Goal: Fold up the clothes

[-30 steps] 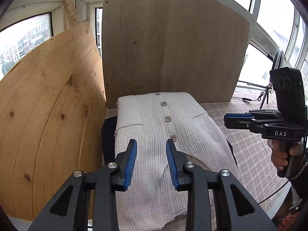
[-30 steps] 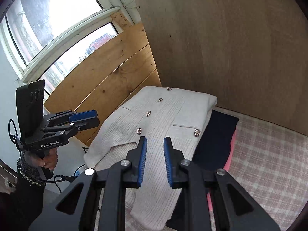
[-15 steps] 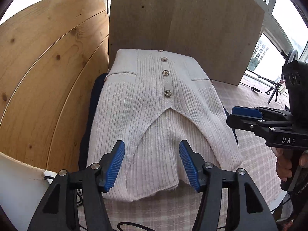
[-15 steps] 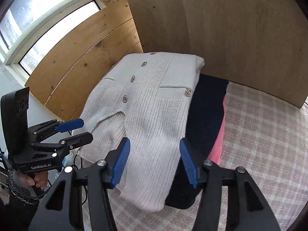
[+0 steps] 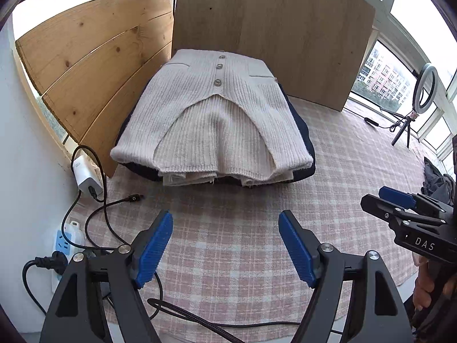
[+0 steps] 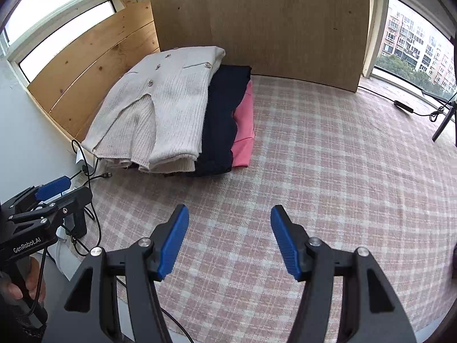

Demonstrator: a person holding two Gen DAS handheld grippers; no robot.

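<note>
The cream cardigan [image 5: 217, 120] lies folded on top of a small pile, with a dark blue garment [image 6: 222, 114] under it and a pink garment [image 6: 244, 125] at the bottom. The pile sits on the surface, which wears a pink checked cloth [image 6: 328, 171], right against the wooden boards [image 5: 94, 63] at the far left corner.

The left claw [image 5: 225, 245] hangs over the bare cloth, near the pile but not touching it. Its jaws have just been opening and now stand wide apart with nothing between them.

The right claw [image 6: 230, 240] is over the cloth too, away from the pile. Its jaws are also apart and empty.

A white charger [image 5: 85, 174] and black cables [image 5: 100, 200] lie at the left edge
</note>
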